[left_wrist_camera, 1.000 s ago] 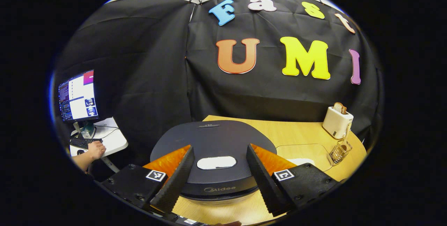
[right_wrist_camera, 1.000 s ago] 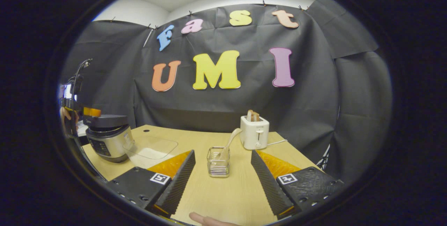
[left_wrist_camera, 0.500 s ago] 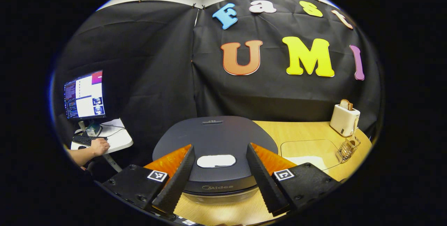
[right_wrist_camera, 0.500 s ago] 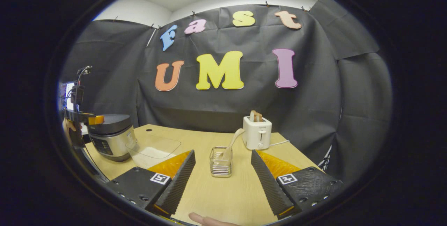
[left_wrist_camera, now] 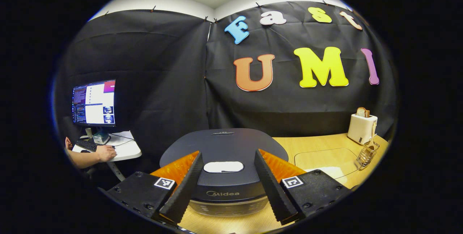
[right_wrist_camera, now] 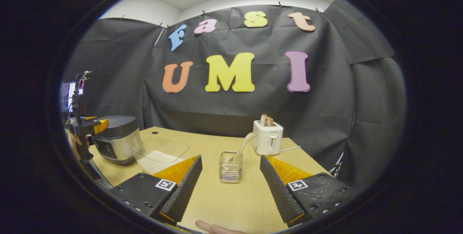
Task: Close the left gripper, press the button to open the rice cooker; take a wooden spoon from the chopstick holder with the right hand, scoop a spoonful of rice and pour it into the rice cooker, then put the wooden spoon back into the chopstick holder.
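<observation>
The rice cooker (left_wrist_camera: 224,143) with a dark lid stands closed right in front of my left gripper (left_wrist_camera: 228,153). The gripper is open, its fingers straddling the white lid button (left_wrist_camera: 223,166) with nothing between them. In the right gripper view the cooker (right_wrist_camera: 117,141) stands at the far left, with the left gripper (right_wrist_camera: 88,125) level with the lid's front edge. My right gripper (right_wrist_camera: 230,158) is open and holds nothing, a short way back from the wire chopstick holder (right_wrist_camera: 230,169). A wooden spoon (right_wrist_camera: 244,145) leans in the holder, handle up to the right.
A clear container of rice (right_wrist_camera: 159,154) lies between cooker and holder on the wooden table (right_wrist_camera: 217,198). A white toaster (right_wrist_camera: 267,138) with bread stands behind the holder. Left of the booth, a person's hand (left_wrist_camera: 105,152) rests at a desk with a monitor (left_wrist_camera: 94,102).
My left gripper has sunk and drawn back slightly, so more of the cooker's front shows. It stays open. The right gripper has hardly moved.
</observation>
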A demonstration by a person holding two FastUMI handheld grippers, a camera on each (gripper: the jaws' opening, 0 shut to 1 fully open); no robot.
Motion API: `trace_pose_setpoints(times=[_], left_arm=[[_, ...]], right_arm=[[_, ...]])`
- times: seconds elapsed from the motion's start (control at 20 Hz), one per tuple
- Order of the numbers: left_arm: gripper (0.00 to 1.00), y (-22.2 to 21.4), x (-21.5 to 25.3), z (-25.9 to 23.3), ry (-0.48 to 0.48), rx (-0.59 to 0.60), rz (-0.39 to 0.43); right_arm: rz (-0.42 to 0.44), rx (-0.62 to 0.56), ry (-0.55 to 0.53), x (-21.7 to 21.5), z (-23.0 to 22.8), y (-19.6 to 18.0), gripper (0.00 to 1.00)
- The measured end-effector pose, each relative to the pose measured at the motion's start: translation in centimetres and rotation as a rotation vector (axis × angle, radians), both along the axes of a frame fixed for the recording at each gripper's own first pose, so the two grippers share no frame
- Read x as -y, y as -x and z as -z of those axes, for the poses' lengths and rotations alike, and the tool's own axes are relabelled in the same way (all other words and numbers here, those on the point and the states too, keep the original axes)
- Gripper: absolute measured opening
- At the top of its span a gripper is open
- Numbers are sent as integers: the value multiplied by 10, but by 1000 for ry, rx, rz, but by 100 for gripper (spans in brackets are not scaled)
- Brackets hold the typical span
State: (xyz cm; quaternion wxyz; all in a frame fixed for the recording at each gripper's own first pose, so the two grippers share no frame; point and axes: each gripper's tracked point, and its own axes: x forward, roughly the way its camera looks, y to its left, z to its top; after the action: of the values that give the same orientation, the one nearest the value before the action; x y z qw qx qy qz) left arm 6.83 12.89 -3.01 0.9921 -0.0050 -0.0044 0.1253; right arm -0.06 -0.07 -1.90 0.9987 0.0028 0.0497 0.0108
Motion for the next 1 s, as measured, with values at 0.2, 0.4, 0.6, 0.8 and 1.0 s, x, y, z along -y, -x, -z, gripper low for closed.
trace_pose_setpoints(times=[0.2, 0.4, 0.6, 0.8, 1.0], left_arm=[[89, -1, 9, -5, 52, -52, 42], [89, 16, 24, -31, 71, -28, 81], [92, 48, 54, -58, 18, 5, 121], [96, 80, 104, -63, -31, 7, 203], [96, 108, 156, -67, -85, 69, 270]], right_arm=[[-3, 9, -20, 1, -9, 8, 96], [11, 37, -14, 3, -22, 20, 96], [-6, 3, -8, -5, -23, 37, 96], [18, 26, 0, -1, -38, 54, 96], [70, 29, -11, 5, -36, 50, 96]])
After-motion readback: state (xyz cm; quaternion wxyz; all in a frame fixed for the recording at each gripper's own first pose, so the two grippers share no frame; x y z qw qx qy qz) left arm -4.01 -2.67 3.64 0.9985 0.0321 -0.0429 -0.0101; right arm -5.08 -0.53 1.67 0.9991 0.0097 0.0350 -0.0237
